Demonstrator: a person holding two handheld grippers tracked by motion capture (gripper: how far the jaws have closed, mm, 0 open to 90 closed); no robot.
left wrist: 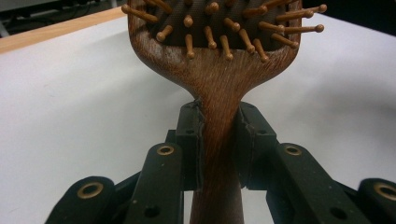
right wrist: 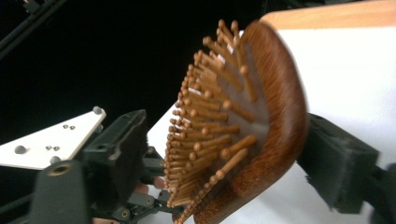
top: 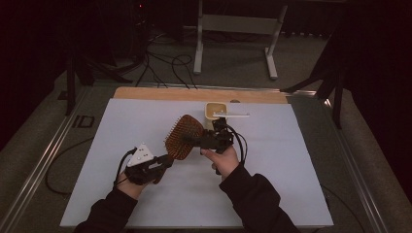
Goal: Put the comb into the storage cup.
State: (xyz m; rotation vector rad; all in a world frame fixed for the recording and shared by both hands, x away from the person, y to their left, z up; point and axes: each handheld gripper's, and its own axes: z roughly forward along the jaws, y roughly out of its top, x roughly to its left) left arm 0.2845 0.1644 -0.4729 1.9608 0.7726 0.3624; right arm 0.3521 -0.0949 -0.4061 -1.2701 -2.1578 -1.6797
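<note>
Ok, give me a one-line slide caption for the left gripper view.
Left gripper jaws clamped on the neck of a wooden hairbrush, bristles facing the camera, above the white table.

Your brush (left wrist: pixel 219 88) shows grained, lightly glossy brown wood with matt wooden pins, your jaws matt black plastic with rough pads, your table cover (top: pixel 121 141) smooth matt white.

Left gripper (top: pixel 163 162) jaws clamped tight; right gripper (top: pixel 194 141) jaws spread (both raised).
</note>
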